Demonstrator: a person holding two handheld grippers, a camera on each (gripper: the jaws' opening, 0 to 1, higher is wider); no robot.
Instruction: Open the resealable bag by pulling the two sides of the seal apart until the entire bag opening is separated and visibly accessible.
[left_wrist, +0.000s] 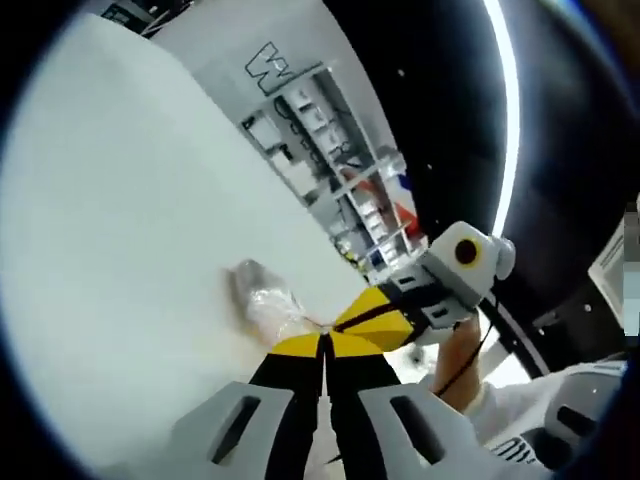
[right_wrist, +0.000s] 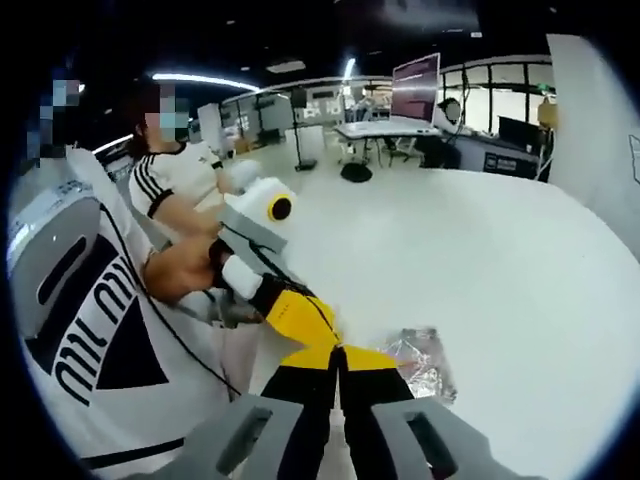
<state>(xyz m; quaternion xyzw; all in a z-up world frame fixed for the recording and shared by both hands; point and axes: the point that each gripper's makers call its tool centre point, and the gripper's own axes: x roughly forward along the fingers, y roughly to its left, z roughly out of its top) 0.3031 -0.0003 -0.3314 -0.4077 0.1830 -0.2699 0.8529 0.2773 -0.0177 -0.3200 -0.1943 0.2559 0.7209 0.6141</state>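
Lower centre of the left gripper view: resealable bag (left_wrist: 268, 305) on white table (left_wrist: 120, 220); our left gripper (left_wrist: 325, 345) and right gripper (left_wrist: 385, 318) both clamp its seal. Risk: film slipping or tearing under uneven pull.

The left gripper view looks along its own closed jaws, low over the white table (left_wrist: 120, 220), rolled steeply, facing shelving at the room's far side. The right gripper view faces the opposite way, toward the person and distant desks. Both, very near, share the clear resealable bag (left_wrist: 265, 300) (right_wrist: 420, 362).
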